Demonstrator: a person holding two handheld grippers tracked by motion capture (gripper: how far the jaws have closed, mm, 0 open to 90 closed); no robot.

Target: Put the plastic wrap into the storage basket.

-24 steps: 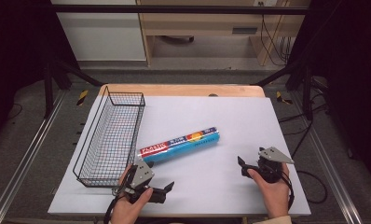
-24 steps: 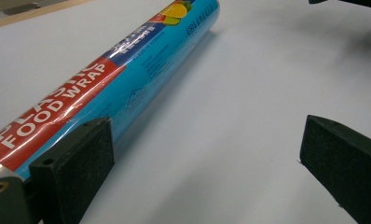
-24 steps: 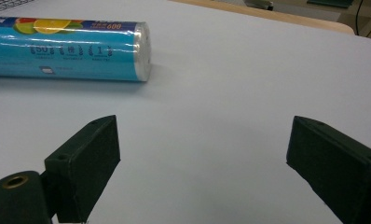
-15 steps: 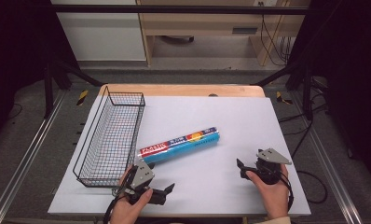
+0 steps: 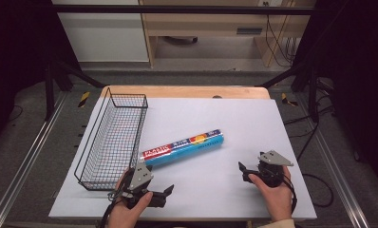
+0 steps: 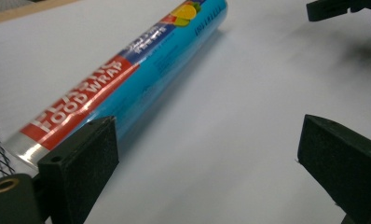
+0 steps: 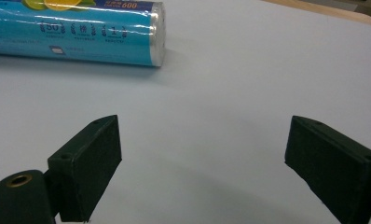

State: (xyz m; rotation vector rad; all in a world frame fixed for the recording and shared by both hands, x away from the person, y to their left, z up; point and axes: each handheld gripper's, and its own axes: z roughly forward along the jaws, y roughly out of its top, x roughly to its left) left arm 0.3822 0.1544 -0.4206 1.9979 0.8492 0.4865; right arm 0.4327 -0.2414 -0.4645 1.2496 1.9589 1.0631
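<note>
— High view first: where are your claws?

— My left claw point(image 5: 164, 192) sits low over the near edge of the desk point(image 5: 253, 118), just in front of the wire basket point(image 5: 112, 140). Its jaws are spread wide with nothing between them. My right claw point(image 5: 243, 172) is near the right edge, well apart from the left, also spread wide and empty. My left hand point(image 5: 130, 213) and right hand point(image 5: 275, 194) come in from the bottom.

— And the roll?

— The roll of plastic wrap point(image 5: 183, 147) lies flat on the white desk surface between the two claws and a little beyond them, tilted so its far end points up and right. Its near end lies just beside the basket's long side; I cannot tell if they touch.

— What does it look like close up?

— In the left gripper view it is a bright blue tube point(image 6: 141, 79) in glossy film, with a silvery end next to my left jaw. A red band reads "PLASTIC FOOD WRAP" in white, then a dark blue strip of small script I cannot read, then a picture of yellow fruit.

— Anything from the other side?

— In the right gripper view the roll's end point(image 7: 95, 32) lies beyond my open jaws, apart from them. I can read "50", "1" and "600" on it; the rest is too small.
</note>
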